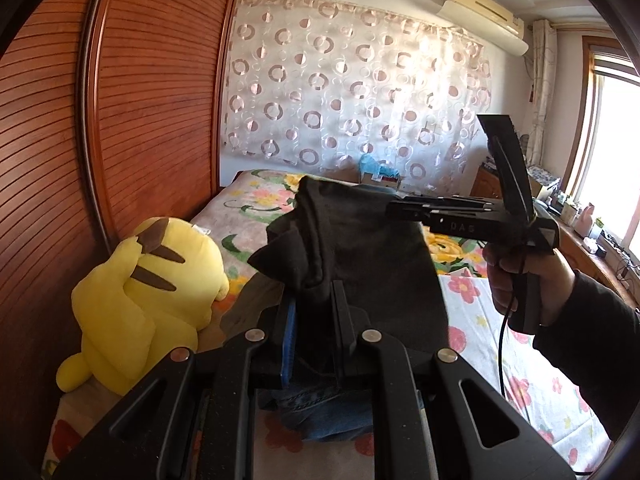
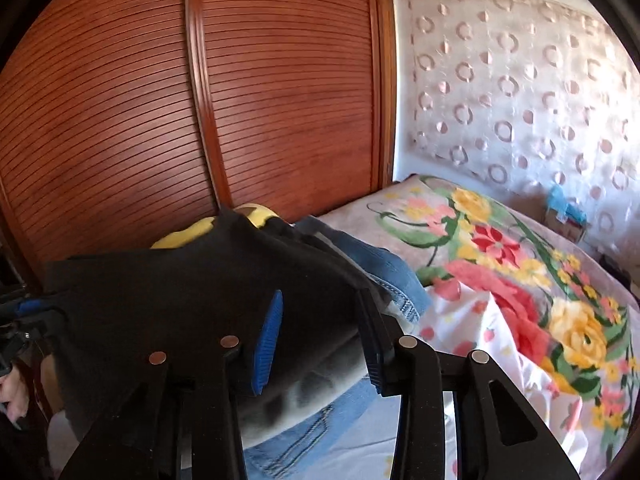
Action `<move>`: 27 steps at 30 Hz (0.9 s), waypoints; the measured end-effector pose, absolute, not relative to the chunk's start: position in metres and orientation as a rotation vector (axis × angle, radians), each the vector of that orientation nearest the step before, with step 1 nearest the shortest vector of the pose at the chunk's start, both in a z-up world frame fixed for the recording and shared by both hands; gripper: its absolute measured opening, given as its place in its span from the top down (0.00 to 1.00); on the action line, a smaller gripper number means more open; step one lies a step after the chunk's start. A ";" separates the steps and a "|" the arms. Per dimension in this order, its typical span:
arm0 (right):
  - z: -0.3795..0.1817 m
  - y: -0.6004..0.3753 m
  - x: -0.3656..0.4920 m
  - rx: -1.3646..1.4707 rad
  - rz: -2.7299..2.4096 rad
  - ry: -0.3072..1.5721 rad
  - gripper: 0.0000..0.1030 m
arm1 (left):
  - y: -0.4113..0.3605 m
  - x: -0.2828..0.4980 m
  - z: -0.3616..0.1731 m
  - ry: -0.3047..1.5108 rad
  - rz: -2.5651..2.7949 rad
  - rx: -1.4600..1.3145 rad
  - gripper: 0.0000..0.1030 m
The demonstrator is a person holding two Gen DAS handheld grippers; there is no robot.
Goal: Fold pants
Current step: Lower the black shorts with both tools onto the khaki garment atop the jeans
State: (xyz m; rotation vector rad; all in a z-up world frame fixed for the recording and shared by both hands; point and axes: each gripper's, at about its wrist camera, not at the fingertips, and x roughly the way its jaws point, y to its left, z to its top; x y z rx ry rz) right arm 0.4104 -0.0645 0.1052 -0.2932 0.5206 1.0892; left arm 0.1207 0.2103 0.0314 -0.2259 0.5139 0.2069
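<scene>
Against the left wall, a slatted wooden wardrobe (image 1: 120,120), beside a ringed sheer curtain (image 1: 352,92) across the far end. Below, a bed (image 2: 500,264) under a floral cover, with a yellow plush toy (image 1: 148,304) lying by the wardrobe. On the bed near the toy, a pile of jeans (image 2: 384,276), blue denim showing beneath the dark cloth. Held up above the bed between both tools, black pants (image 1: 360,256), stretched in the air and hanging in folds. At the near corner of the cloth, left gripper (image 1: 314,308), fingers clamped tight on a bunched edge of the pants. At the far corner, right gripper (image 1: 400,208), seen side-on from the left wrist view, fingers pinched on the fabric's upper edge; from its own view (image 2: 320,320), blue pads spread apart with dark cloth draped between them.
</scene>
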 end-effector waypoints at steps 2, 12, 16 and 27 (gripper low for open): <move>0.106 -0.061 0.413 -0.289 1.078 0.518 0.64 | 0.212 0.121 0.027 0.528 0.217 -0.230 0.84; 0.113 -0.058 0.382 -0.261 1.073 0.445 0.64 | 0.220 0.122 0.007 0.564 0.254 -0.253 0.84; 0.104 -0.052 0.366 -0.270 1.116 0.444 0.64 | 0.223 0.121 0.001 0.570 0.264 -0.264 0.84; 0.090 -0.039 0.372 -0.301 1.100 0.501 0.57 | 0.228 0.114 0.009 0.566 0.294 -0.246 0.41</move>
